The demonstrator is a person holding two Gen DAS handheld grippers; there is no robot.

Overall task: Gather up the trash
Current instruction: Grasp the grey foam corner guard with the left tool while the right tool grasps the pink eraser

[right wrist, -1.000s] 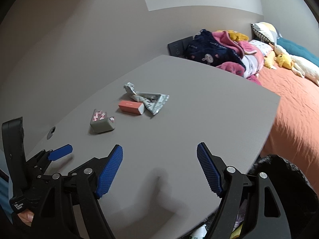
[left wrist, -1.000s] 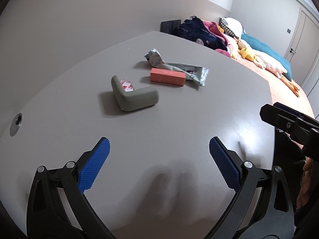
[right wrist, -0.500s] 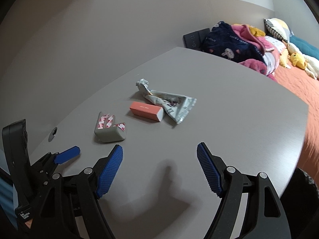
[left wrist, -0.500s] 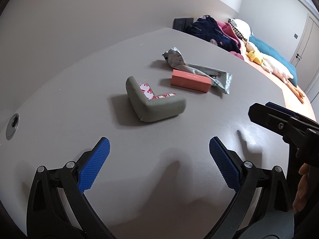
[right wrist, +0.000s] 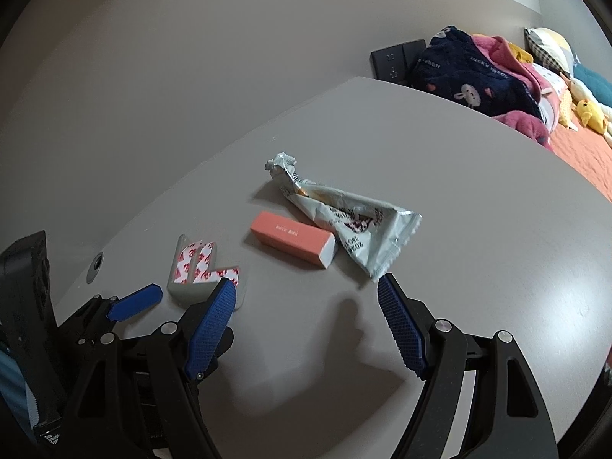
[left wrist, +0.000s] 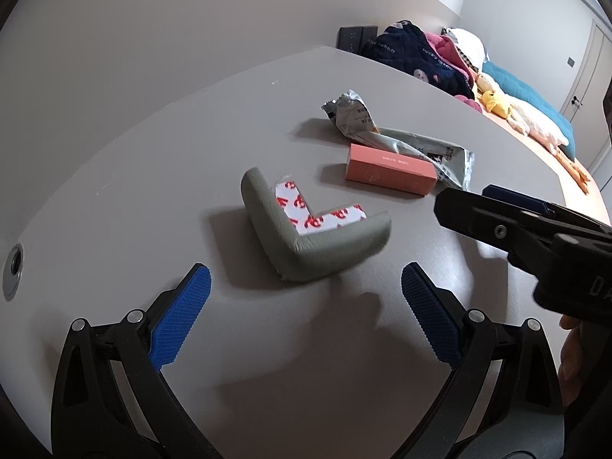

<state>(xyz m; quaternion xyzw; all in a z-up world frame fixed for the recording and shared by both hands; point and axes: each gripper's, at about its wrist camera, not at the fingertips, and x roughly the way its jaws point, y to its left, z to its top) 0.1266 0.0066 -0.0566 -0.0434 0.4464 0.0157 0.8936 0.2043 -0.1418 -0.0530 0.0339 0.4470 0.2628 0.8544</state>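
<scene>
We see a matt, smooth grey counter, a crinkled glossy foil wrapper, a matt cardboard box, and a soft foam corner guard.

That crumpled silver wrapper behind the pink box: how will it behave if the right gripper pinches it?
The wrapper looks like thin creased foil, so it will probably flop and crush rather than hold shape. It looks empty and flat, likely very light. One edge touches the pink box, so dragging may nudge that. The right gripper is open, not touching it.

Grey surface against a grey wall, dark wall socket behind it, clothes pile, yellow plush toy on orange bed.
</scene>
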